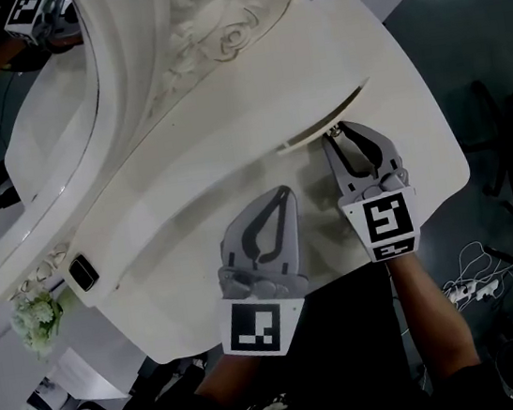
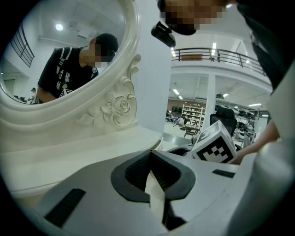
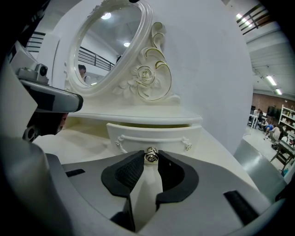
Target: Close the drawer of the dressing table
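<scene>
The cream dressing table has a small curved drawer under its raised shelf, pulled out a little so that a dark slit shows. My right gripper is shut on the drawer's small metal knob, which sits between its fingertips; the head view shows this gripper at the drawer front. My left gripper hovers over the tabletop to the left of it, tips together and holding nothing. In the left gripper view its jaws meet at the tips.
An oval mirror with a carved rose frame rises behind the drawer. A small dark device and white flowers lie at the table's left end. Cables lie on the floor at the right.
</scene>
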Tool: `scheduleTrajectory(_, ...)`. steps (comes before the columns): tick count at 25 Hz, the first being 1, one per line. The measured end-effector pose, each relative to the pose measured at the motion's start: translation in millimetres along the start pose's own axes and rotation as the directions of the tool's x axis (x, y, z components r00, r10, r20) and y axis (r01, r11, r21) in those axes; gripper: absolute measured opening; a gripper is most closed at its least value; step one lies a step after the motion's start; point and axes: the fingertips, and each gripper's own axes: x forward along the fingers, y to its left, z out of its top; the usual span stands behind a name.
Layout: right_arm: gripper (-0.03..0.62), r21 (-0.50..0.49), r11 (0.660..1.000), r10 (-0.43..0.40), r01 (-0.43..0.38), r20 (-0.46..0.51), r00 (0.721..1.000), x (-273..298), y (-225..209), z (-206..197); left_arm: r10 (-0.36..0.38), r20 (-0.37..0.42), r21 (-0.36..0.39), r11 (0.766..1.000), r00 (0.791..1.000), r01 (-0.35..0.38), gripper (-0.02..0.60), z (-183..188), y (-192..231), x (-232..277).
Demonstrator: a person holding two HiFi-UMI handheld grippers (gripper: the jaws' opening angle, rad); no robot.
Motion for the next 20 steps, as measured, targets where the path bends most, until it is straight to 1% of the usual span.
scheduleTrajectory(6,0.086,-0.004,1.000,0.007,-0.007,0.007,1.000,8,0,6,0.004,-0.001,-0.013,1.000,1.000,-0.004,0.002,0,1,0)
scheduleTrajectory(12,0.086,-0.011,1.000,0.012,-0.012,0.019,1.000,20,1,14,-0.006,-0.008,0.001,1.000,1.000,0.006,0.002,-1,1,2)
scheduleTrajectory(17,0.086,-0.005,1.000,0.009,-0.009,0.029,1.000,27,2,17,0.009,-0.012,-0.012,1.000,1.000,-0.009,0.002,-3,7,0)
scheduleTrajectory(20,0.087,-0.014,1.000,0.009,-0.008,0.032,0.999,27,2,17,0.010,-0.027,-0.010,1.000,1.000,-0.010,0.002,-7,9,-3)
